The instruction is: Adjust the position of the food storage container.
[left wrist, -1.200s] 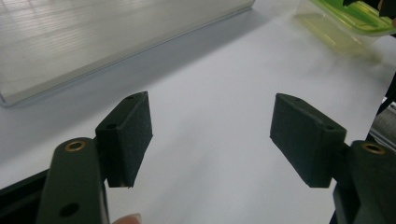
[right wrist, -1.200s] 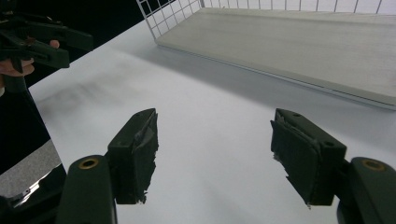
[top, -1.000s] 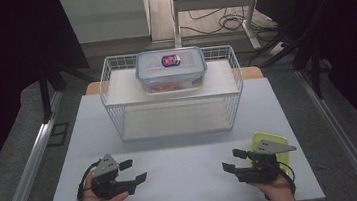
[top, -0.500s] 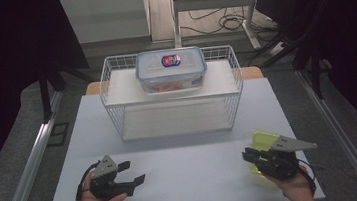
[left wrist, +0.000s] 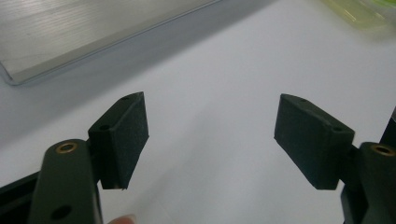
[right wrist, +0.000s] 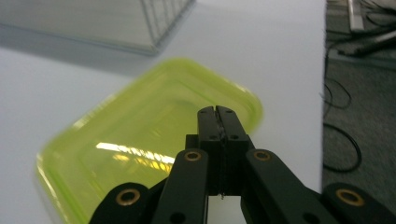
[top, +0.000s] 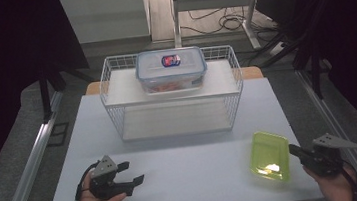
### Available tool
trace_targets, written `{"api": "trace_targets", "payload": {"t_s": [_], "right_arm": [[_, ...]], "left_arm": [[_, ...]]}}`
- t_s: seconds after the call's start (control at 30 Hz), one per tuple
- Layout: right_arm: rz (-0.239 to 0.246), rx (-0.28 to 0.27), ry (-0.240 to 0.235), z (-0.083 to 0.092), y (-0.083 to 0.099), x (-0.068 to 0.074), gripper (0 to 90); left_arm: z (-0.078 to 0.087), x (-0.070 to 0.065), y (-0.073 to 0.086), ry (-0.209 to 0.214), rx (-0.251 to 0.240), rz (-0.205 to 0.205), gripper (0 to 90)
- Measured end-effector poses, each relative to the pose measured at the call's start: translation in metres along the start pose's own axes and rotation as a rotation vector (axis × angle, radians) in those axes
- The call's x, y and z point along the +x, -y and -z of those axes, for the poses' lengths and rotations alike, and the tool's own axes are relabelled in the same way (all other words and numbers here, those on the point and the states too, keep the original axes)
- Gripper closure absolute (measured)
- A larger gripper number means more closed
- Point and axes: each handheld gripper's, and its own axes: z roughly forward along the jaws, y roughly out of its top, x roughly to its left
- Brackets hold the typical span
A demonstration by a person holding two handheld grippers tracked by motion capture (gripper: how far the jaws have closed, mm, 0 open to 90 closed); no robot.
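A: High view?
B: Yellow-green lid [top: 269, 155] flat on white table [top: 200, 178], front right. Right gripper [top: 295, 151] just beside its right edge, jaws have just been closing, nothing btwn them. Left gripper [top: 129, 172] front left, jaws apart, well away from lid. Wire basket [top: 173, 93] at back w/ clear lidded box [top: 171, 70] on its upper shelf.
A: Left gripper view?
B: Pads [left wrist: 122, 138] wide apart, bare table btwn. Lid corner top right.
A: Right gripper view?
B: Jaws pressed together, empty, over lid's near edge [right wrist: 154, 135]. Touching it? Can't tell.
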Motion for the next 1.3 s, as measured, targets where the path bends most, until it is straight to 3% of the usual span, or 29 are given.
{"api": "trace_targets", "payload": {"t_s": [0.03, 0.07, 0.1, 0.27, 0.47, 0.93, 1.17, 1.3], "right_arm": [[-0.009, 0.027, 0.032, 0.001, 0.009, -0.005, 89.3], [-0.009, 0.027, 0.032, 0.001, 0.009, -0.005, 89.3], [-0.006, 0.064, 0.071, 0.000, 0.017, -0.009, 89.3], [-0.038, 0.103, 0.060, -0.013, 0.025, -0.021, 89.3], [-0.064, 0.116, 0.029, -0.038, 0.016, -0.030, 89.3], [0.002, 0.137, -0.078, -0.062, 0.004, -0.020, 89.3], [0.022, 0.132, -0.103, -0.058, 0.004, -0.012, 89.3], [0.056, 0.146, -0.115, -0.051, 0.007, -0.005, 89.3]], "left_arm": [[0.000, 0.000, 0.000, 0.000, 0.000, 0.001, 26.1], [0.000, 0.001, 0.000, 0.001, 0.001, 0.002, 26.1], [-0.001, 0.001, 0.001, 0.005, 0.003, 0.005, 26.1], [-0.002, 0.001, 0.000, 0.008, 0.007, 0.007, 26.1], [-0.003, 0.001, 0.000, 0.003, 0.010, 0.011, 26.1], [-0.004, 0.001, 0.001, -0.001, 0.018, 0.002, 26.1], [-0.004, 0.001, 0.001, 0.000, 0.020, 0.001, 26.2], [-0.004, 0.001, 0.001, 0.001, 0.022, -0.001, 26.2]]}}
